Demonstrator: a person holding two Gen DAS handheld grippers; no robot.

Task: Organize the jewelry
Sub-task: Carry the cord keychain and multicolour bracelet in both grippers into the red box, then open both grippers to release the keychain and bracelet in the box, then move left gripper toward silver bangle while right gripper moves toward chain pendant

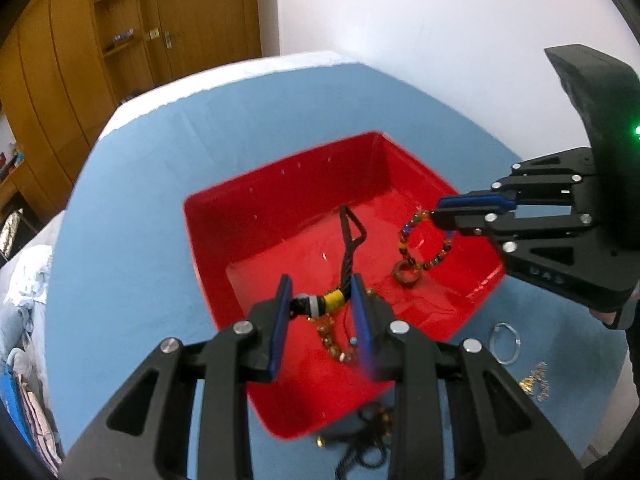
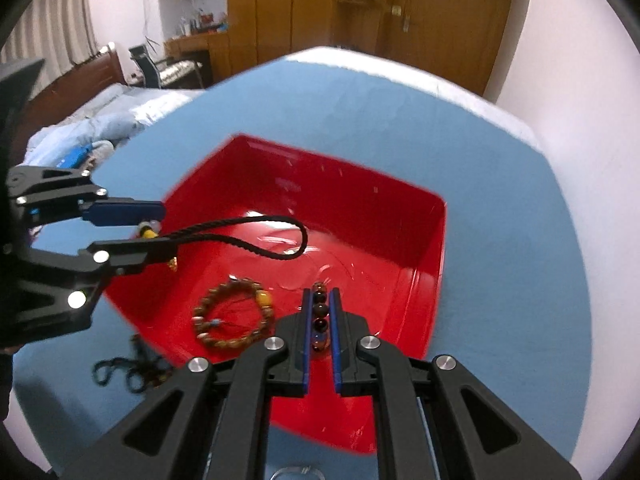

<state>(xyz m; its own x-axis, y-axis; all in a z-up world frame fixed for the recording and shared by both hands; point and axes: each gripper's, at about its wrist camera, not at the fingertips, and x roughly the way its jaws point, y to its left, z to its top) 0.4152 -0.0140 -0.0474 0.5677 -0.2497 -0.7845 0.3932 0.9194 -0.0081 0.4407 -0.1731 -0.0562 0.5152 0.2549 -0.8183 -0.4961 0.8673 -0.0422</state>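
A red box (image 1: 280,200) (image 2: 400,208) stands open on the blue table. My left gripper (image 1: 320,300) (image 2: 158,226) is shut on a black cord pendant with yellow wrapping (image 1: 336,299) (image 2: 248,222), held over the box. My right gripper (image 2: 321,312) (image 1: 436,208) is shut on a dark multicoloured bead bracelet (image 1: 424,240) (image 2: 320,316), which hangs into the box with its brown ring (image 1: 407,274) near the floor. A brown bead bracelet (image 2: 234,318) (image 1: 332,338) lies on the box floor.
On the blue table (image 1: 140,220) outside the box lie a silver bangle (image 1: 506,342), a gold chain piece (image 1: 534,382) and a dark cord necklace (image 1: 372,432) (image 2: 128,372). A bed and wooden cupboards stand beyond the table.
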